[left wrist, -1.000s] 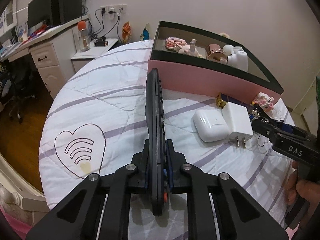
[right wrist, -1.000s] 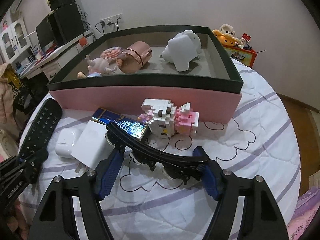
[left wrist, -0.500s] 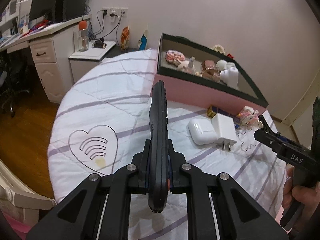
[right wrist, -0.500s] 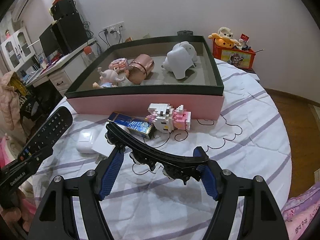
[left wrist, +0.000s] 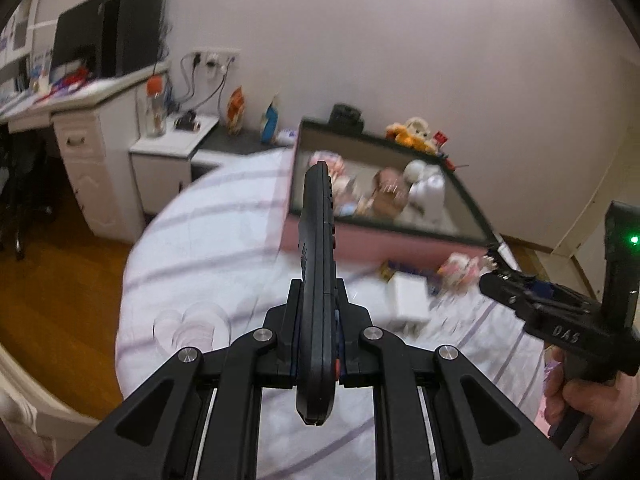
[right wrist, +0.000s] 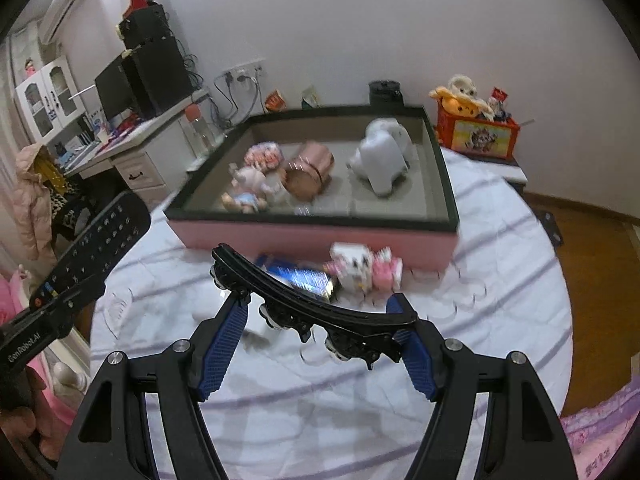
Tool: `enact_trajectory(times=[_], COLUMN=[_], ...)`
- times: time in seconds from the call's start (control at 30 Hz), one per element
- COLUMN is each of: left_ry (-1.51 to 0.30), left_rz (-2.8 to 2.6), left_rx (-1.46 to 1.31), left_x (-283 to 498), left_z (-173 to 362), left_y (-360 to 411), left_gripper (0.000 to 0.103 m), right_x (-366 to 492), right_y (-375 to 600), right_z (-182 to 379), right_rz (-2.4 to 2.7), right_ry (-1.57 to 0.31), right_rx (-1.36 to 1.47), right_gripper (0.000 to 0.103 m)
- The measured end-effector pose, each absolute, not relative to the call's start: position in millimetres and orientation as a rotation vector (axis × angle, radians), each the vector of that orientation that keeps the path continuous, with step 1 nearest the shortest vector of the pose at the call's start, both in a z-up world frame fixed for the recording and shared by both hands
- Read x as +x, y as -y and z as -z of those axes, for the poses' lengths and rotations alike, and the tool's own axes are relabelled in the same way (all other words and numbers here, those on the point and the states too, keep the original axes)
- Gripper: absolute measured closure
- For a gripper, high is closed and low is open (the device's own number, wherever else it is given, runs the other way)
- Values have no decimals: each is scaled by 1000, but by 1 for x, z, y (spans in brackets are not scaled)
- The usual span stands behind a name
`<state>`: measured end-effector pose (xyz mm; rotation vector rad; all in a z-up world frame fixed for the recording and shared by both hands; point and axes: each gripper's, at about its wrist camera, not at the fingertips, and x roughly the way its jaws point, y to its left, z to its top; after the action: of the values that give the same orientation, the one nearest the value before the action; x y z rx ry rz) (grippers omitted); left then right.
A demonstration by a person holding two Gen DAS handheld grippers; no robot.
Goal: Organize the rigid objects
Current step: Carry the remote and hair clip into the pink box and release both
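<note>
My left gripper (left wrist: 318, 300) is shut on a black remote control (left wrist: 317, 240), held edge-up above the bed; the remote also shows in the right wrist view (right wrist: 100, 240). My right gripper (right wrist: 316, 320) is shut on a black curved hair clip (right wrist: 304, 300), held above the bed in front of the pink box (right wrist: 312, 236). The box (left wrist: 360, 240) holds a doll (right wrist: 248, 188), a copper jar (right wrist: 310, 170) and a white toy (right wrist: 382, 156). A blue pack (right wrist: 304, 278), a block toy (right wrist: 364, 266) and a white charger (left wrist: 408, 300) lie in front of the box.
The round bed (right wrist: 500, 280) has a white striped cover. A white desk (left wrist: 96, 120) with a monitor stands at the left. A red toy box (right wrist: 476, 132) stands behind the bed. Wooden floor (left wrist: 52, 280) lies beyond the bed's edge.
Both grippers have risen and pulled back from the bed with their objects still held. The box and loose items now look smaller and farther off.
</note>
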<state>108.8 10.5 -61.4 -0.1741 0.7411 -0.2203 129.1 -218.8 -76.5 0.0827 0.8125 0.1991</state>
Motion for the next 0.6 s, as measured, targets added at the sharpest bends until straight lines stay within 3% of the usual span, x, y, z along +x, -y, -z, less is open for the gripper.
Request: enact_trajectory(times=[0.33, 0.6], left_ry=[-732, -859], left_rz=[299, 357], left_rx=[-102, -95], left_x=[203, 301], left_z=[17, 38], left_y=[28, 63], left_gripper=[91, 91], right_x=[197, 269], right_y=[222, 227], right_z=[34, 44], right_rz=[-195, -154], right_ry=[-757, -808], right_rx=[40, -16], right_gripper=[30, 30])
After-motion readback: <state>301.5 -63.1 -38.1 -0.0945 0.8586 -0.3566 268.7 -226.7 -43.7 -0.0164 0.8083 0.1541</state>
